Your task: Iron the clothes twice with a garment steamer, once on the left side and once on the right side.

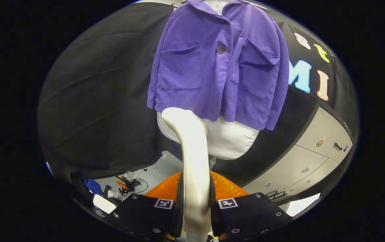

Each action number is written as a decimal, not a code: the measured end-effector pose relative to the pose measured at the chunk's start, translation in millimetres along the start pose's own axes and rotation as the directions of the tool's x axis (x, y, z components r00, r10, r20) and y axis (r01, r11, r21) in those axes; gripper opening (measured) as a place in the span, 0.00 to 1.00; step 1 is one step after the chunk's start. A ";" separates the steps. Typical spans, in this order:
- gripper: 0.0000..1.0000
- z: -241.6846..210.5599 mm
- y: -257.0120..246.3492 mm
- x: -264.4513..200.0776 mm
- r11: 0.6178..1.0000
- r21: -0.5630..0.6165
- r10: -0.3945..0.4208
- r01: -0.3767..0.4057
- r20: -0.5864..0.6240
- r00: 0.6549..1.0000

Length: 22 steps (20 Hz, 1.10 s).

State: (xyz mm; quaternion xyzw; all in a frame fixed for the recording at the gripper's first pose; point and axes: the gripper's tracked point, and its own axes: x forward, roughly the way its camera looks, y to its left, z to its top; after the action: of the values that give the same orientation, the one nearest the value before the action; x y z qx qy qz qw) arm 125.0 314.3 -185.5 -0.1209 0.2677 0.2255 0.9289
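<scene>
One heap of small clutter, with a blue cloth and black cables among it, lies on the pale grey floor at the foot of the black booth wall, left of the fingers; its pieces are too small to name. Next, the gripper is clenched on the white, curved plastic handle of the garment steamer, both fingers pressing its sides. Its head reaches up to the lower hem of the purple corduroy jacket, which hangs on a white mannequin torso beyond the fingers. Further right stand grey cabinet drawers with small, unreadable stickers.
</scene>
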 end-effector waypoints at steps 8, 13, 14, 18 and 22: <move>0.34 49.2 -66.8 -94.7 0.991 0.127 -0.063 0.037 0.203 0.977; 0.33 82.4 -126.3 -172.7 0.980 0.189 -0.127 0.065 0.338 0.932; 0.34 82.9 -137.7 -186.2 0.979 0.192 -0.138 0.074 0.352 0.926; 0.34 75.4 -178.5 -230.6 0.968 0.225 -0.192 0.109 0.390 0.901; 0.34 64.2 -222.3 -267.0 0.940 0.298 -0.285 0.165 0.423 0.860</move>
State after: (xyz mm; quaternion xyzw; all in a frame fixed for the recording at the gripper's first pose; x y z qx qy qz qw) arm 59.4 48.7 38.1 0.0242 0.0500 0.1010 0.9933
